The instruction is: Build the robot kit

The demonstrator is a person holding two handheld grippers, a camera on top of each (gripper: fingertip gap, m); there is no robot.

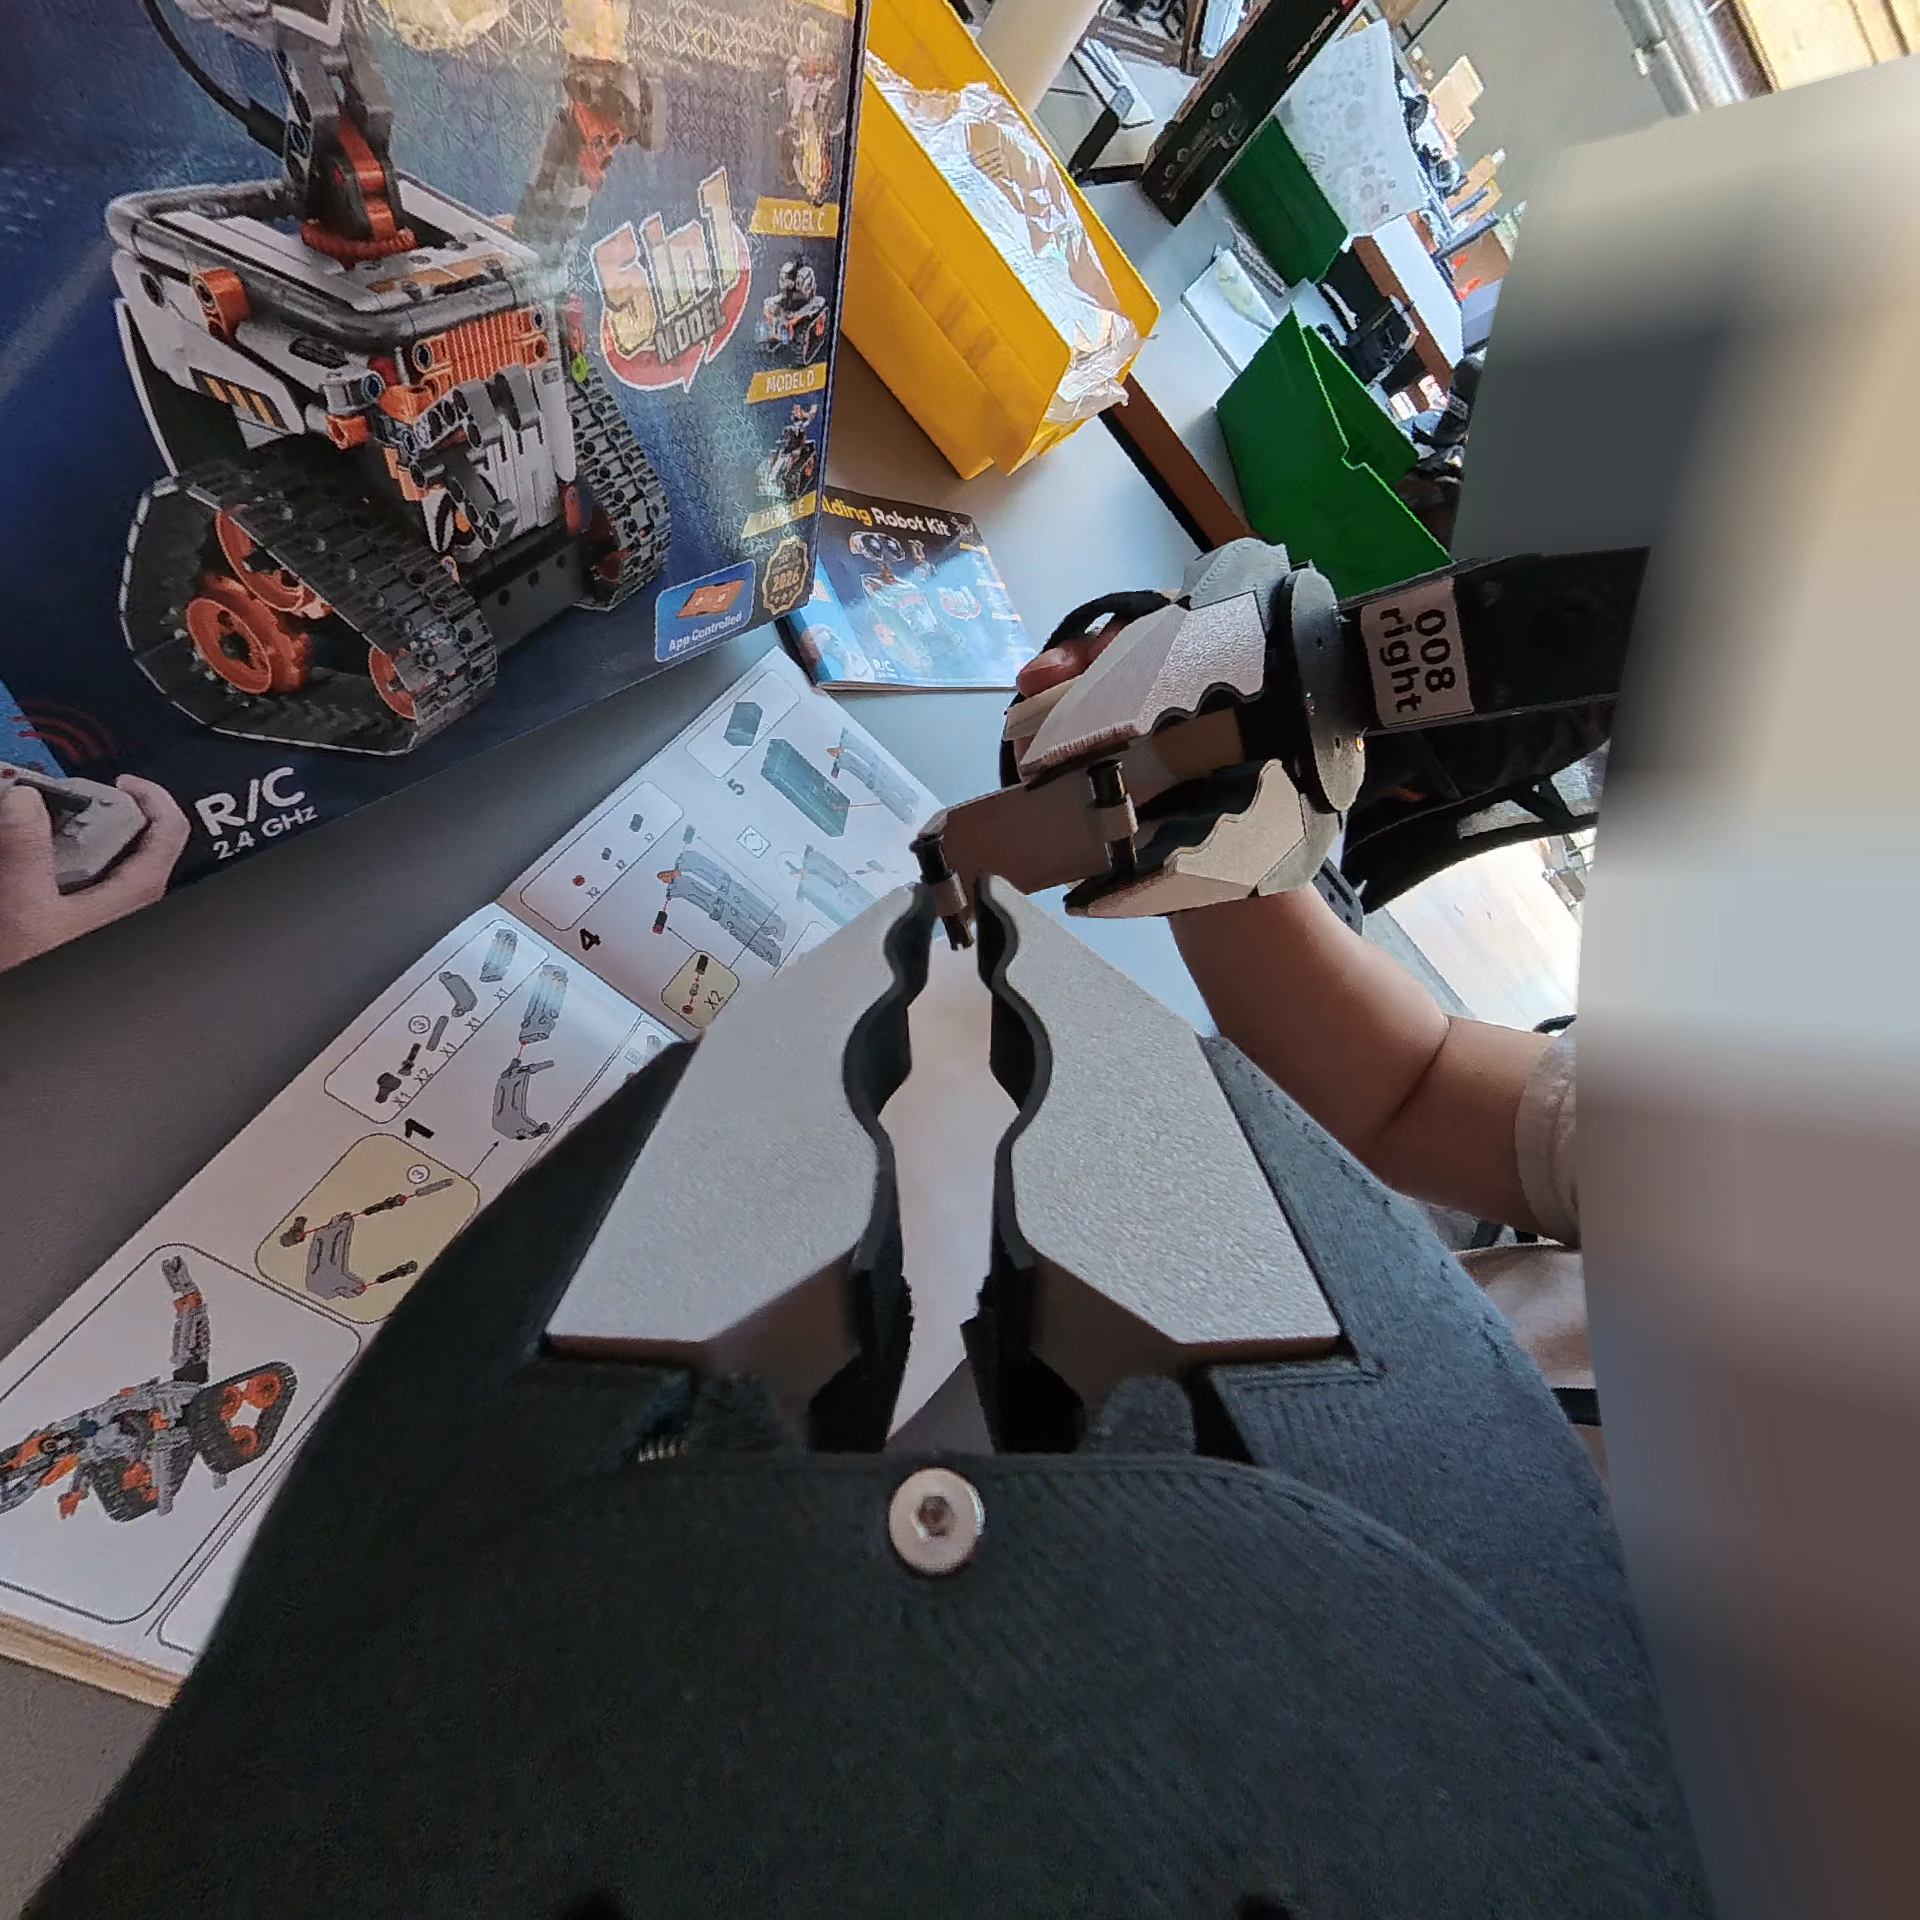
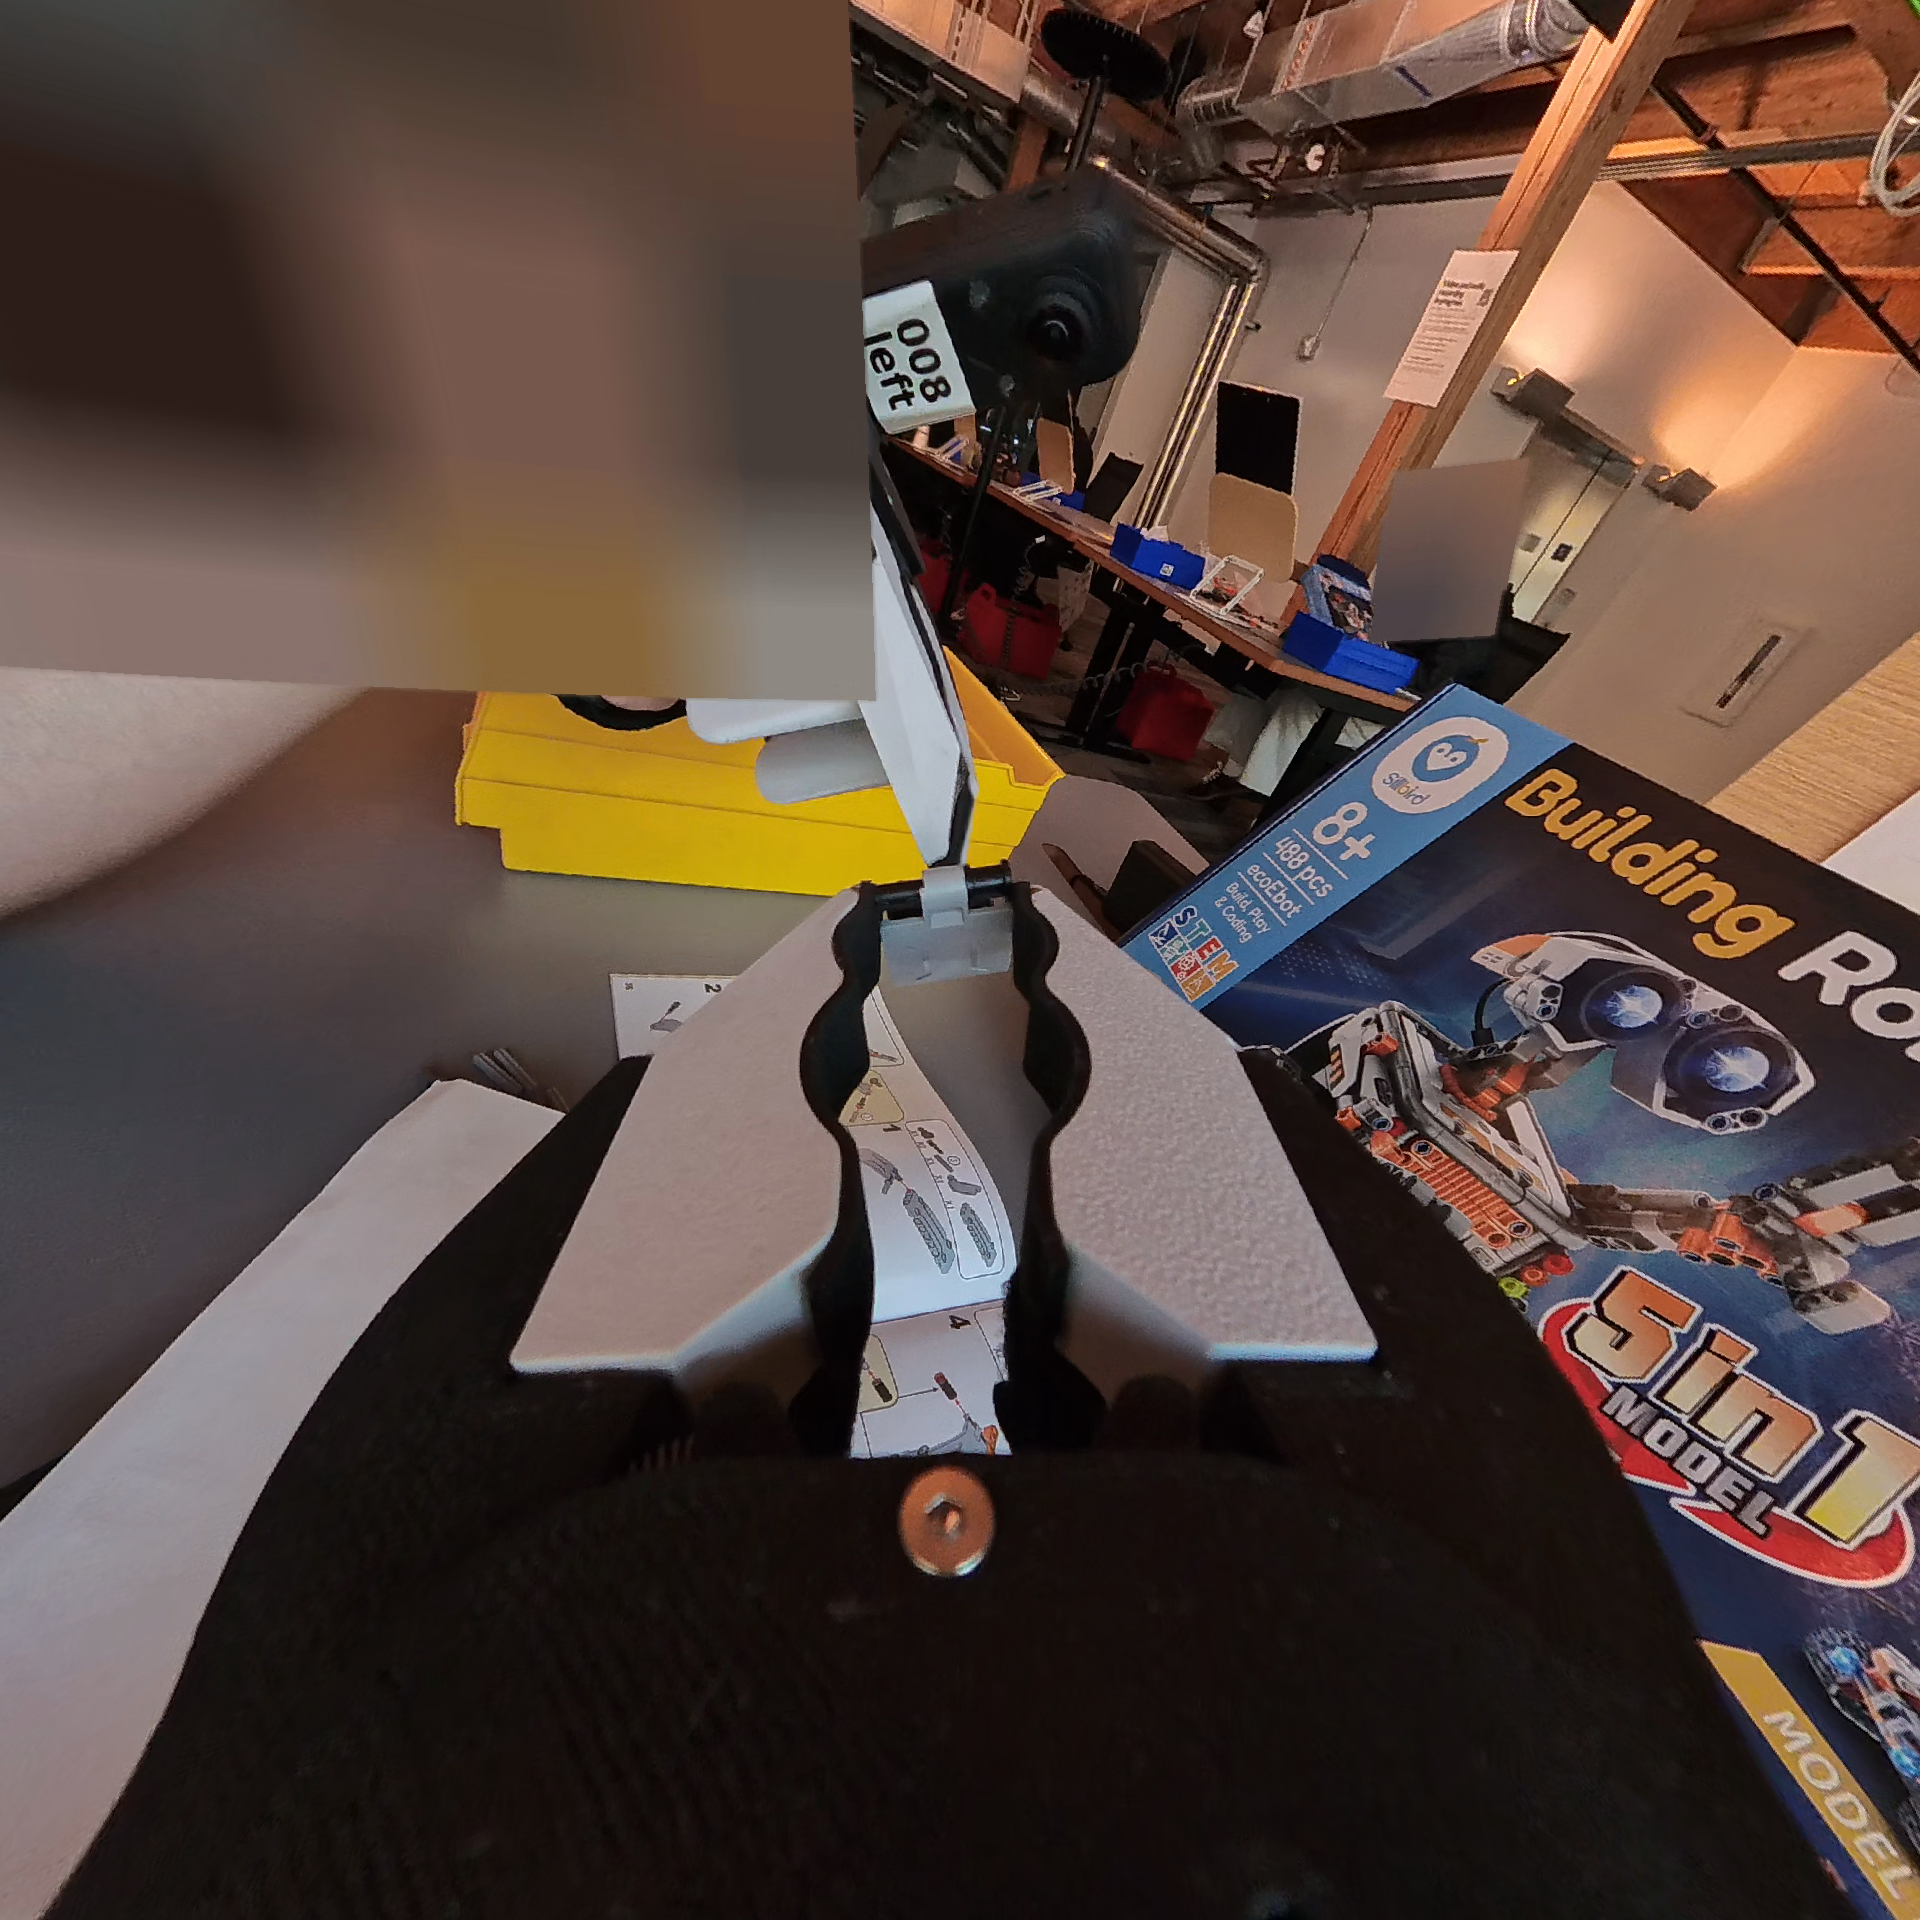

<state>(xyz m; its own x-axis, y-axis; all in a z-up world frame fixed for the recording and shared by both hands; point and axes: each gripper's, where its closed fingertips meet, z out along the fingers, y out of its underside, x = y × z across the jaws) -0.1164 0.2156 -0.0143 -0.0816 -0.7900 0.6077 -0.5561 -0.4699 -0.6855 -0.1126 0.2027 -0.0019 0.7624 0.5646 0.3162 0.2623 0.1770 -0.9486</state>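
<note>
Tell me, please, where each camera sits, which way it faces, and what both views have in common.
Left wrist view: on the left gripper, looking down along its fingers at the instruction sheet; the right gripper, a forearm and the grey part show ahead.
Right wrist view: on the right gripper, looking across the table; the left gripper comes down from above to the grey part.
Shared: box, yellow bin, instruction sheet, grey part.

The toy box (image 1: pixel 416 343) walls off the far side, with the yellow bin (image 1: pixel 966 312) beside it. The two grippers meet tip to tip above the instruction sheet (image 1: pixel 623 987), leaving bare surface (image 1: pixel 260 935) between sheet and box.
</note>
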